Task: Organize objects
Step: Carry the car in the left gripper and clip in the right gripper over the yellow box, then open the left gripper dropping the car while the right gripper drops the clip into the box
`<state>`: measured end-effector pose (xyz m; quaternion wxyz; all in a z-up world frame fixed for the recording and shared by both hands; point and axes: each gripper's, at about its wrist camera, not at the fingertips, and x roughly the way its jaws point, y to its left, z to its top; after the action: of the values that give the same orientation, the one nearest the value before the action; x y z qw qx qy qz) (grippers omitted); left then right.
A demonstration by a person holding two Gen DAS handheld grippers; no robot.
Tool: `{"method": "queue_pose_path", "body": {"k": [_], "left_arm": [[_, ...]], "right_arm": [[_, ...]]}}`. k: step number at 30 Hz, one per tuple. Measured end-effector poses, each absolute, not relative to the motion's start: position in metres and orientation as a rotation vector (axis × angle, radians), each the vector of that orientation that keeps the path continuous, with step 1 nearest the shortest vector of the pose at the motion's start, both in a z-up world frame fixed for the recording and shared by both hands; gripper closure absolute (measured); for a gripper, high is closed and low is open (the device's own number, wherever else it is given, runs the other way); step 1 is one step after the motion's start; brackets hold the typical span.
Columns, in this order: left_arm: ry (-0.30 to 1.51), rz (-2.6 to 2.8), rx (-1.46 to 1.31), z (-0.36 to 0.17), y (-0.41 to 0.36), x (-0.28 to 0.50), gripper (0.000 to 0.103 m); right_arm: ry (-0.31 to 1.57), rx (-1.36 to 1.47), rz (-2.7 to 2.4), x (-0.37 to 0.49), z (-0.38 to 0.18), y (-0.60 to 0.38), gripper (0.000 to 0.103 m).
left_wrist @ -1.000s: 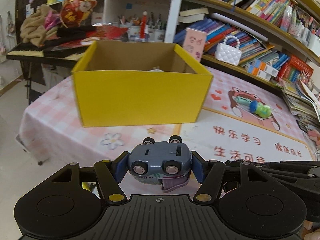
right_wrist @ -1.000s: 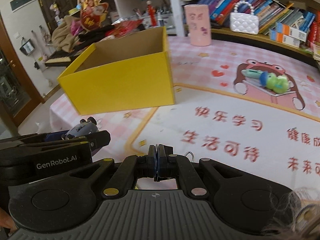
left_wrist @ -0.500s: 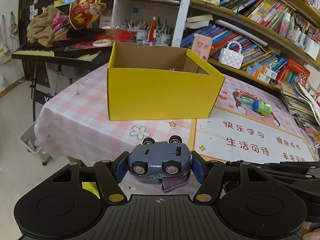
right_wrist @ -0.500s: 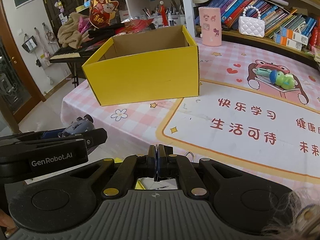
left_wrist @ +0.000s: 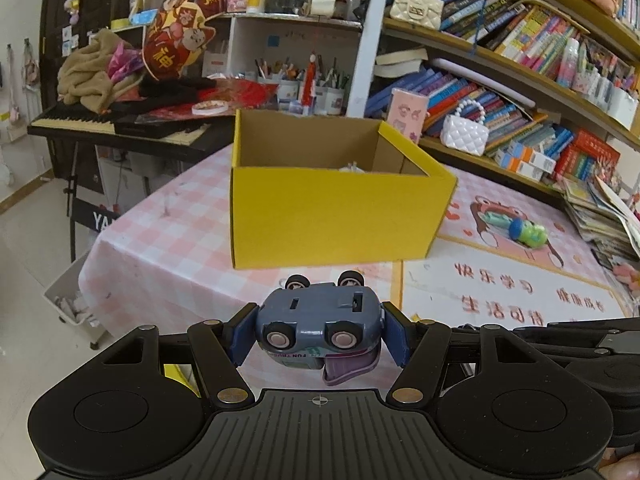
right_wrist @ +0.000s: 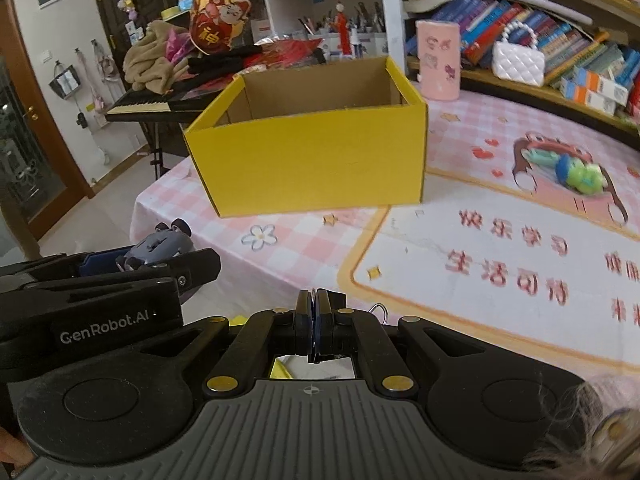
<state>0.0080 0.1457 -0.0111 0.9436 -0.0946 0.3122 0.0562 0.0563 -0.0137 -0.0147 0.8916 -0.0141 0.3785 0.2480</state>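
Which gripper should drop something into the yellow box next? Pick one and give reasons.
Left. The left gripper is already shut on the upside-down toy car, facing the yellow box. The right gripper is shut, and no toy shows between its pads.

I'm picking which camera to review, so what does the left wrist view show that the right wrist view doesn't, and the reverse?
Only the left wrist view shows the toy car head-on, wheels up, clamped between the left gripper's blue pads, and something pale low inside the yellow box.

Only the right wrist view shows the right gripper shut on nothing, and the door at left.

Both show the box, the green and blue toy, the pink-checked tablecloth and the white handbag.
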Motion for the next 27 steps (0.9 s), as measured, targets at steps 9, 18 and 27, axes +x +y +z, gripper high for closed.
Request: {"method": "queue_pose_path", "body": {"k": [9, 18, 27], "left_arm": [[0.480, 0.200, -0.179, 0.030, 0.156, 0.062, 0.039], [0.462, 0.257, -0.189, 0.041, 0.162, 0.148, 0.039], [0.591, 0.258, -0.270, 0.010, 0.164, 0.210, 0.039]], "right_arm": [[0.604, -0.042, 0.561, 0.125, 0.023, -0.012, 0.101], [0.475, -0.128, 0.642, 0.207, 0.043, 0.006, 0.101], [0.618, -0.241, 0.754, 0.259, 0.003, 0.036, 0.101]]}}
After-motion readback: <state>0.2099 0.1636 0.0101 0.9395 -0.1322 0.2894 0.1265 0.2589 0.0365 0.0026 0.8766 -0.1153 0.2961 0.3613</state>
